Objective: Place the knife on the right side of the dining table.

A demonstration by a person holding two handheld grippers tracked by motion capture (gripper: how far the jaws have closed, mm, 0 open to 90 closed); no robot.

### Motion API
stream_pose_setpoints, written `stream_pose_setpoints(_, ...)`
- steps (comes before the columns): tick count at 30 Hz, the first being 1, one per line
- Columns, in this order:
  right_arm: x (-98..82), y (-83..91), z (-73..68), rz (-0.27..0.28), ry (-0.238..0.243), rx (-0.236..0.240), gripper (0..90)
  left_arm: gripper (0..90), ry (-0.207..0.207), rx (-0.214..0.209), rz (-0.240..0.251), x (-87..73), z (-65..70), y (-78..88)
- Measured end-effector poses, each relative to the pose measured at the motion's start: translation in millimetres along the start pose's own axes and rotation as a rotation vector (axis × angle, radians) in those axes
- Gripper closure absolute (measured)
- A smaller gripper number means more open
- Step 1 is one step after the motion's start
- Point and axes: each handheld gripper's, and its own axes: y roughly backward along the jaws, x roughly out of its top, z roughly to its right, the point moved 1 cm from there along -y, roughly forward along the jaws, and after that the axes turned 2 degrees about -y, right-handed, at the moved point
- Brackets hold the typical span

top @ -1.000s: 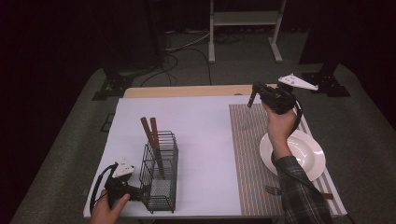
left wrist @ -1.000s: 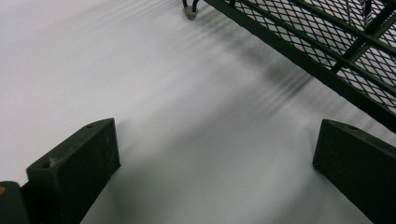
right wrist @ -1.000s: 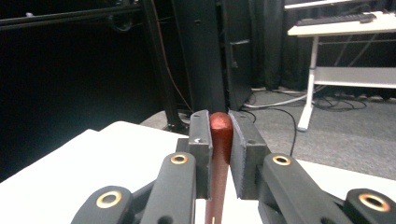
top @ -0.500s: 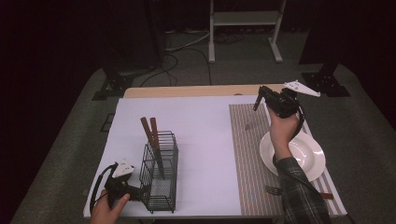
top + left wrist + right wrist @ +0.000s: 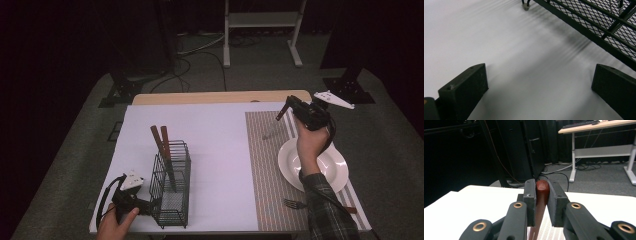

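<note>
At right of the high view, the right gripper [image 5: 289, 108] has its jaws clamped on a red-brown handle [image 5: 542, 191] above the mat [image 5: 267, 165]. Lower left, the left gripper [image 5: 142, 204] rests beside the rack [image 5: 172, 182], jaws apart.

- I am working in what looks like a lab or recording studio, not a home.
- Black curtains [image 5: 60, 50] hang all around the table [image 5: 215, 145], shutting off the room.
- Metal stand feet [image 5: 117, 92] and loose cables [image 5: 200, 50] sit on the grey carpet [image 5: 395, 130].
- Behind, I see an office desk [image 5: 596, 126] on a white frame with a keyboard [image 5: 580, 123] on top.
</note>
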Motion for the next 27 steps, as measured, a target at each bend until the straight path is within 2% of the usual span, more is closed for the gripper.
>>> stream_pose_setpoints(14, -9.1, 14.8, 19.5, 0.0, -0.041, -0.033, 75.0, 0.0, 0.0, 0.0, 0.0, 0.0, 0.0, 0.0)
stream_pose_setpoints(27, -15.2, 20.4, 36.3, -0.015, -0.089, -0.057, 70.7, 0.0, 0.0, 0.0, -0.001, 0.0, 0.0, 0.0)
